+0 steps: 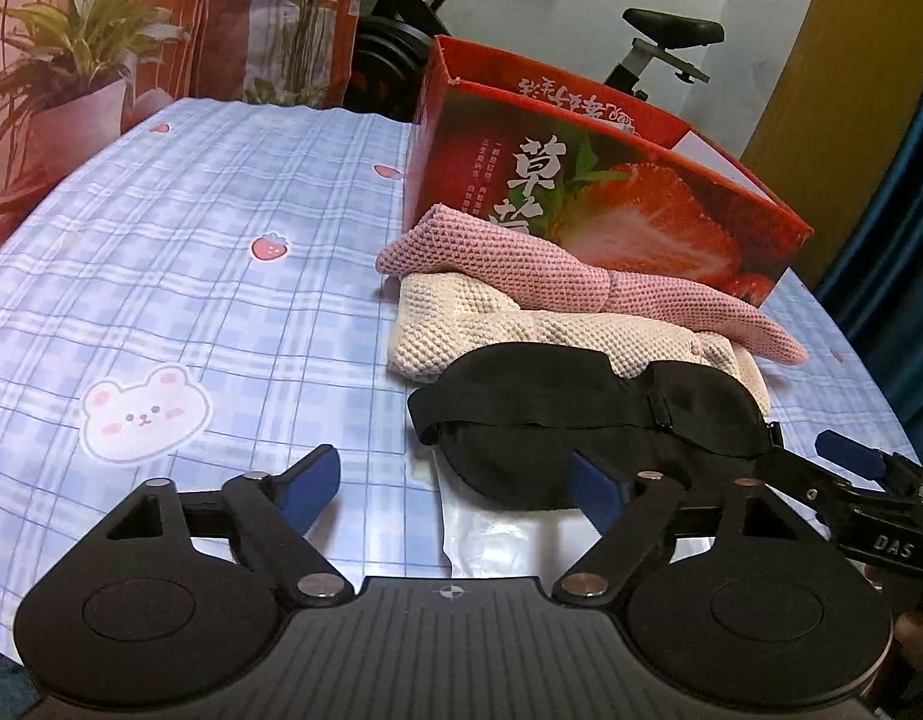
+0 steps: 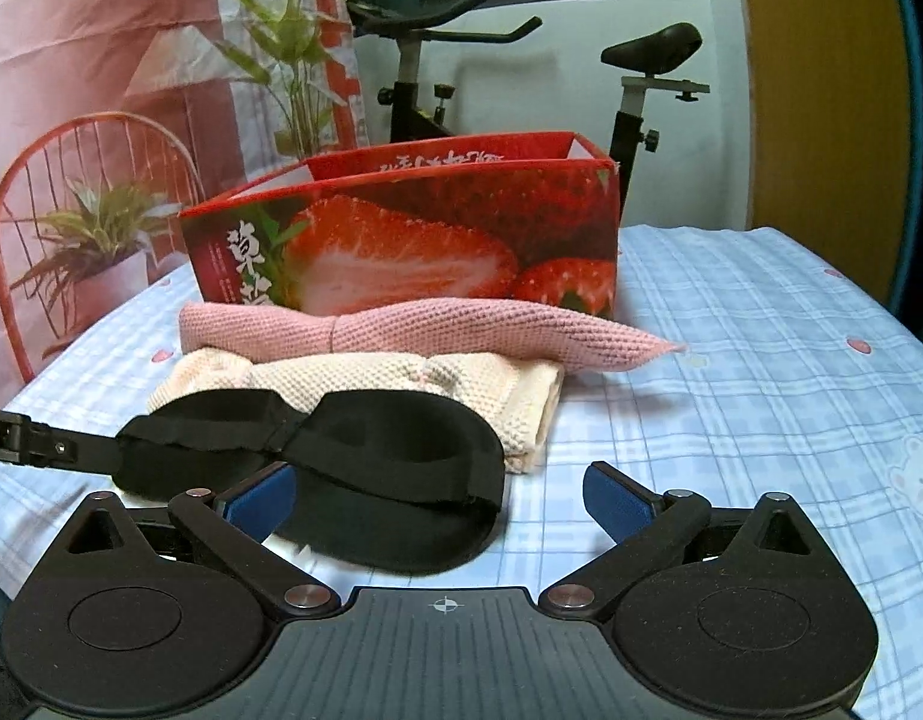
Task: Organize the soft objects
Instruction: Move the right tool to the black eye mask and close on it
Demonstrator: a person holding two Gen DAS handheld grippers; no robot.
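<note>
A black eye mask (image 1: 587,420) (image 2: 353,468) lies on the checked cloth, in front of a cream knit cloth (image 1: 521,324) (image 2: 401,384) and a pink knit cloth (image 1: 557,270) (image 2: 437,330). Behind them stands an open red strawberry box (image 1: 629,192) (image 2: 437,240). My left gripper (image 1: 455,480) is open, its right finger under the mask's left edge. My right gripper (image 2: 440,495) is open, its left finger at the mask's right lobe. The right gripper also shows in the left wrist view (image 1: 821,462). The left gripper's arm enters the right wrist view at the left (image 2: 35,444).
The table wears a blue checked cloth with bear and strawberry prints (image 1: 179,276) (image 2: 761,360). A clear plastic sheet (image 1: 509,546) lies under the mask. Beyond the table are a potted plant (image 1: 83,60), a red chair (image 2: 71,180) and an exercise bike (image 2: 521,60).
</note>
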